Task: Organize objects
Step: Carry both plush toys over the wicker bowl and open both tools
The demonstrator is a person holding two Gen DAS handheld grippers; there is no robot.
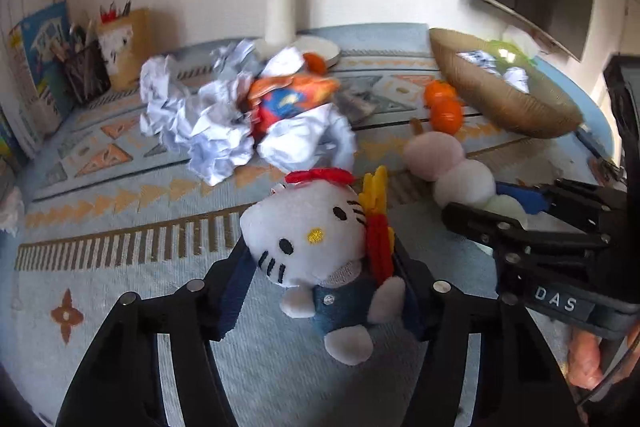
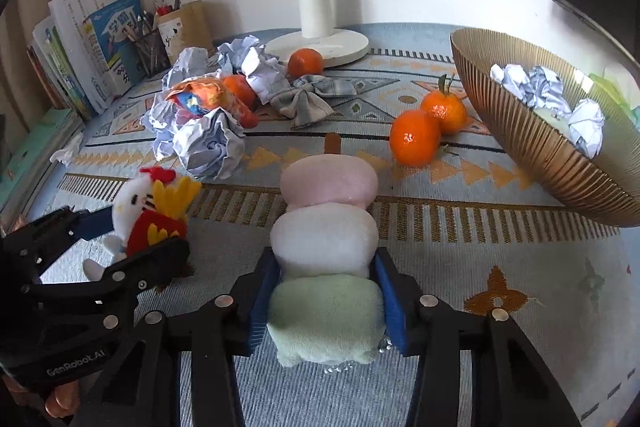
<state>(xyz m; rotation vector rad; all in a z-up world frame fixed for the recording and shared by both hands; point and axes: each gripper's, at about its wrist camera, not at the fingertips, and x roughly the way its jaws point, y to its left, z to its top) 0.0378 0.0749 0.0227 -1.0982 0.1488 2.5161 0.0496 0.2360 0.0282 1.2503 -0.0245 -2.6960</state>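
A white cat plush (image 1: 312,235) with a red bow and a felt fries pouch lies on the patterned cloth (image 1: 120,267). My left gripper (image 1: 320,259) is shut on it, blue pads pressing both sides of its body. In the right wrist view that plush (image 2: 136,203) sits at the left in the left gripper (image 2: 140,231). A plush dango skewer (image 2: 326,227) of pink, white and green balls lies lengthwise ahead. My right gripper (image 2: 326,267) is shut on it, pads squeezing the green ball. The left wrist view shows the skewer (image 1: 440,163) and right gripper (image 1: 492,207) at the right.
A tilted gold ribbed bowl (image 2: 540,147) with crumpled paper stands at the right, two tangerines (image 2: 414,137) beside it. Crumpled paper balls (image 2: 208,143), a snack bag (image 2: 200,95), a checked bow (image 2: 312,97) and a lamp base (image 2: 320,43) lie behind. Books (image 2: 88,43) line the left wall.
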